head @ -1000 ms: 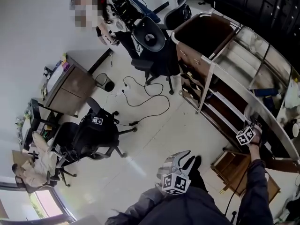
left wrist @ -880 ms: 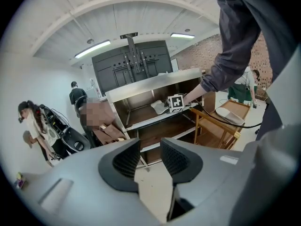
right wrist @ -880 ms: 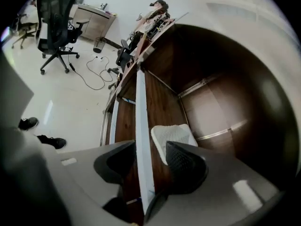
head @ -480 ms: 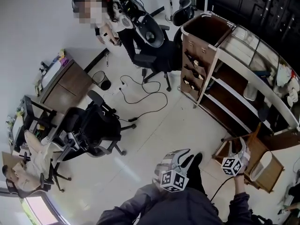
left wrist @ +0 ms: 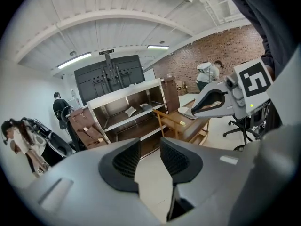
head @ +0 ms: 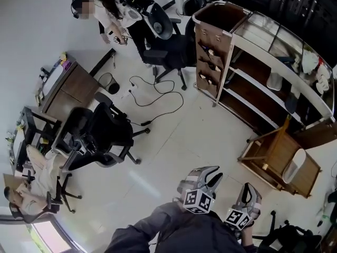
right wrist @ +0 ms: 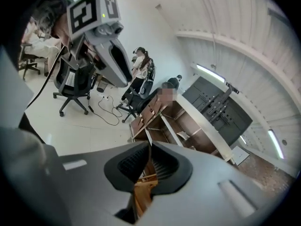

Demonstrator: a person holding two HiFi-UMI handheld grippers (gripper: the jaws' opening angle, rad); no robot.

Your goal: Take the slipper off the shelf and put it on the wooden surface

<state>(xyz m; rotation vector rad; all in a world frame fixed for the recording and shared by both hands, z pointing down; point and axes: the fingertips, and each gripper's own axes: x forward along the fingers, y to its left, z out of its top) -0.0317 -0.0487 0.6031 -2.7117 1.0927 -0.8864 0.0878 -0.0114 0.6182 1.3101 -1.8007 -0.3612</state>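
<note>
**Right tongs** [head: 250, 190], at the shelf [head: 253, 70] a second ago, are now drawing back beside the left tongs [head: 210, 174]. Their jaws have just been closing and are nearly together on nothing. The white slipper [head: 294, 165] is lying on the wooden table [head: 274, 147], ahead and right of them, as the task wants. The left tongs are standing spread and empty, and both pairs are pointing gently downward.

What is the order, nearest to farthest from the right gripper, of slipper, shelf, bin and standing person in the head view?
From the right gripper, whose empty jaws have just been closing:
1. Slipper, on the stool, just right of it.
2. Shelf, upper right.
3. Bin, upper left, by the desk.
4. Person, far top left.
</note>
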